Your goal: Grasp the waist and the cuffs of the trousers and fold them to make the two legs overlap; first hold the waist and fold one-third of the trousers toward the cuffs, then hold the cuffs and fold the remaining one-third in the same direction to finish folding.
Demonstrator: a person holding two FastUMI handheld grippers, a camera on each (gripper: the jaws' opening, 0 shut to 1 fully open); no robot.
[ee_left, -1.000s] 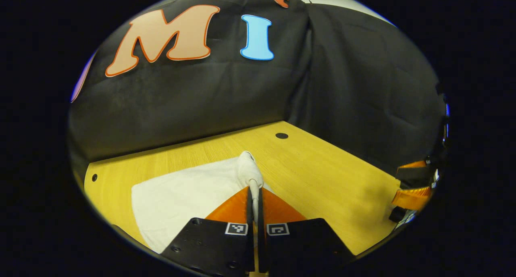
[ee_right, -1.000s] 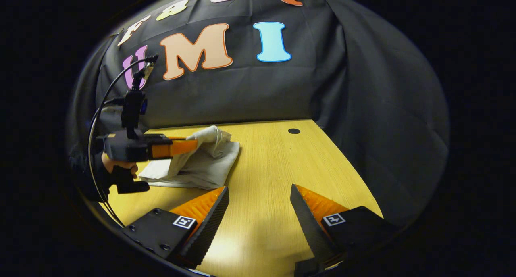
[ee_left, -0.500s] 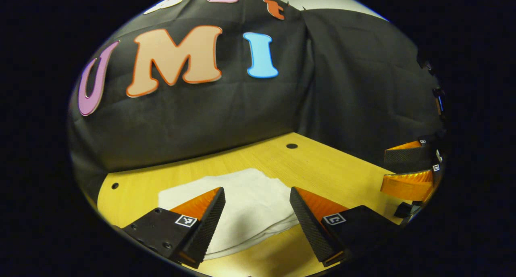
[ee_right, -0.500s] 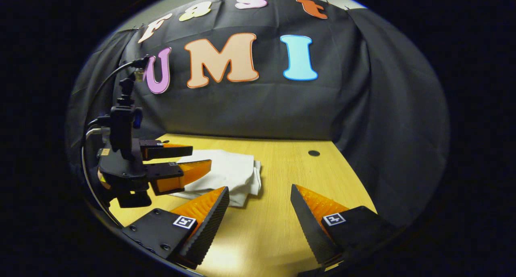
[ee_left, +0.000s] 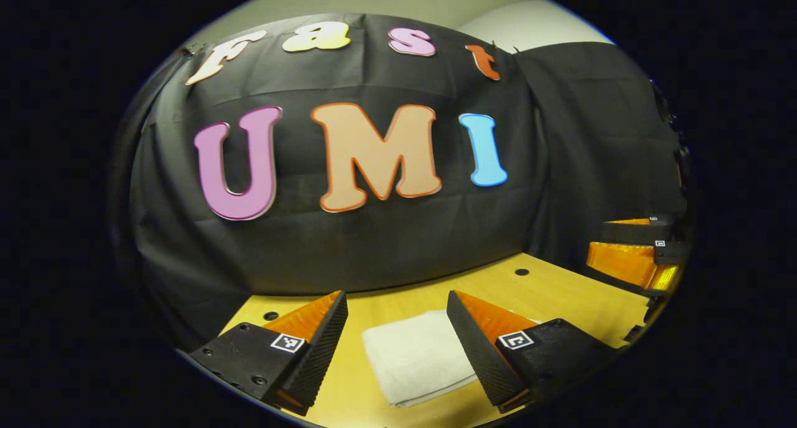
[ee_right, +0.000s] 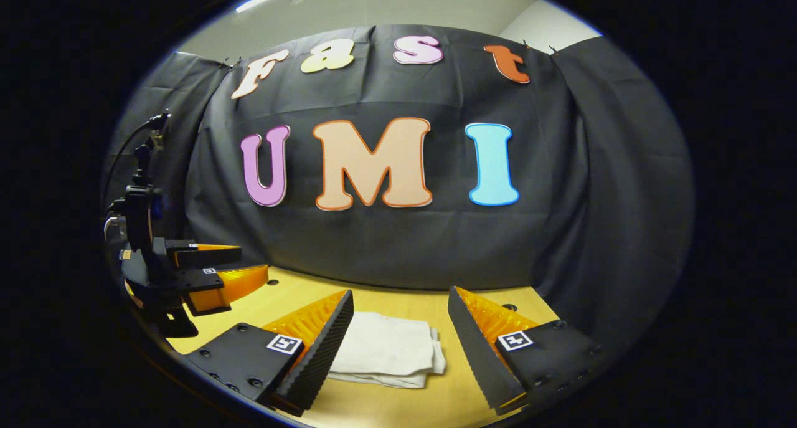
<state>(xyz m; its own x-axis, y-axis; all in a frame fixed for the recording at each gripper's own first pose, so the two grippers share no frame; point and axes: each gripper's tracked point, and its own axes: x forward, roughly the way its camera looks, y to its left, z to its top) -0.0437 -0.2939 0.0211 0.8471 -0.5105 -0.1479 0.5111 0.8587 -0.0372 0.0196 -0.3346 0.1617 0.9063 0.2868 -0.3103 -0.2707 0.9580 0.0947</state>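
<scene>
The white trousers (ee_left: 418, 359) lie folded into a small flat stack on the wooden table (ee_left: 560, 294). In the left gripper view my left gripper (ee_left: 396, 300) is open above and in front of the stack, holding nothing. In the right gripper view the same folded trousers (ee_right: 387, 350) rest between and beyond the tips of my right gripper (ee_right: 400, 298), which is open and empty. The left gripper (ee_right: 218, 269) appears at the far left of the right gripper view, raised off the table. The right gripper (ee_left: 635, 247) appears at the right edge of the left gripper view.
The black cloth wall (ee_right: 398, 241) closes the back and the right side of the table. Small round holes (ee_left: 522, 271) mark the tabletop near the back. A cable (ee_right: 134, 141) rises from the left gripper's camera mount.
One second ago my left gripper was shut on a raised fold of the trousers. It let go and opened, the stack lies flat, and both grippers have pulled back and tilted upward.
</scene>
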